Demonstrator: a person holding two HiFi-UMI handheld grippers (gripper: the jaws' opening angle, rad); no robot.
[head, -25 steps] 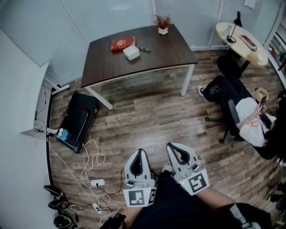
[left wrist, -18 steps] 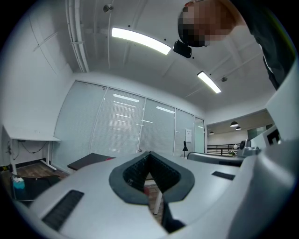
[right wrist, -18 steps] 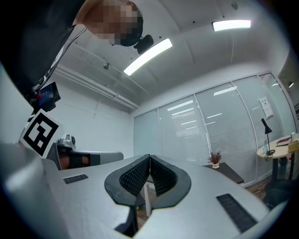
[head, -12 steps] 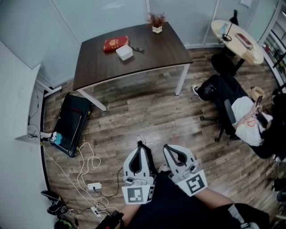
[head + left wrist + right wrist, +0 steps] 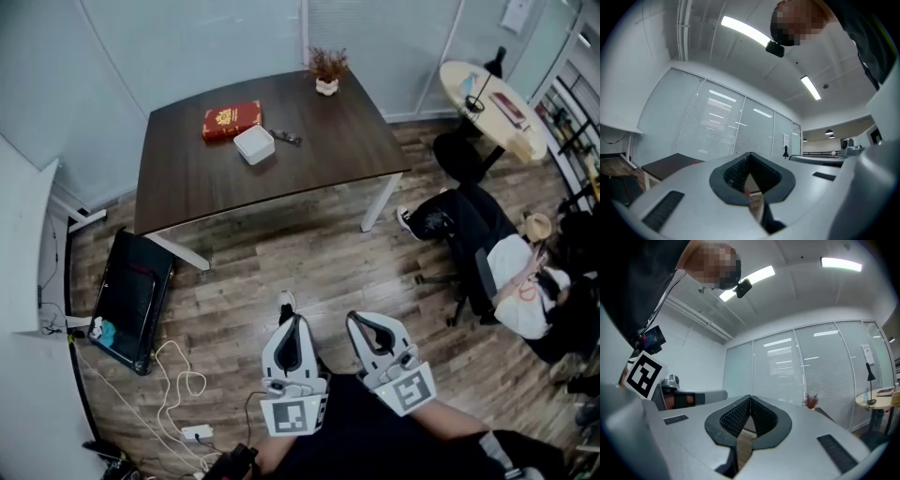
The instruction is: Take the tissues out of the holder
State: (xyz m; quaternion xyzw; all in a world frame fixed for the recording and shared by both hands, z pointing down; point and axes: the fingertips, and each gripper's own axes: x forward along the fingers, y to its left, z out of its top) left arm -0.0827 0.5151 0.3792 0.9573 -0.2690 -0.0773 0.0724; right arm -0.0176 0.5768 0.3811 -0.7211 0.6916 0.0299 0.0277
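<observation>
The white square tissue holder (image 5: 254,143) is sitting on the dark brown rectangular wooden table (image 5: 309,131), toward its far left part and well in from every edge; whether tissues are showing in it cannot be told from this far. A red flat box (image 5: 232,119) is lying just behind it, near the table's far edge, and a small dark object (image 5: 288,139) is lying just to its right. A small potted plant in a white pot (image 5: 326,75) is standing at the far edge, near the glass partition wall (image 5: 216,37). The near half of the tabletop is lying bare up to its front edge. Between that edge and the grippers, the wood-plank floor (image 5: 309,253) is stretching open. To the left, a black flat case (image 5: 131,300) is lying on the floor beside the table's leg, with white cables (image 5: 178,384) looping near it. To the right, a seated person (image 5: 511,286) is taking up the floor beside a round pale wooden table (image 5: 492,98). The left gripper (image 5: 295,321) and the right gripper (image 5: 361,321) are hanging side by side low in the head view, well apart from the table, both pointing toward it. Each is keeping its ribbed jaws pressed together at the tips, with nothing between them.
</observation>
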